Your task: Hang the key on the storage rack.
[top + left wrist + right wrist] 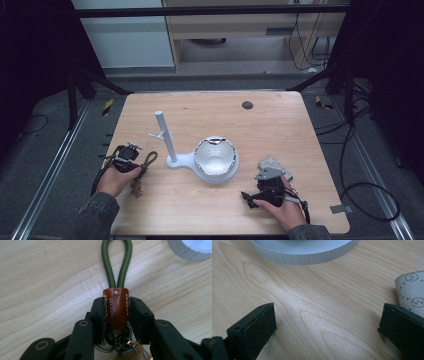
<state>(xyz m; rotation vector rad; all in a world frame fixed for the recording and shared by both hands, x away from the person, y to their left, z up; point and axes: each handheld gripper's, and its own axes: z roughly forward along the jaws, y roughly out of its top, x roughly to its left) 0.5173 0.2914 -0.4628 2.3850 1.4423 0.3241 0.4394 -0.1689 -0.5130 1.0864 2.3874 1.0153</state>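
I note my left gripper [116, 315] clamps the green cord keychain's brown leather tab [116, 305] narrowly, so lifting may slip it; my right gripper [327, 322] stands wide open, empty.

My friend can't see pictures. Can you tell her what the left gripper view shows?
The left gripper pinches the brown leather tab of a keychain, one black jaw on each side. A green cord loop stretches away over the wooden table, and metal rings hang below the tab.

Lab: framed wooden table [280, 150], loose floor cables [367, 200].
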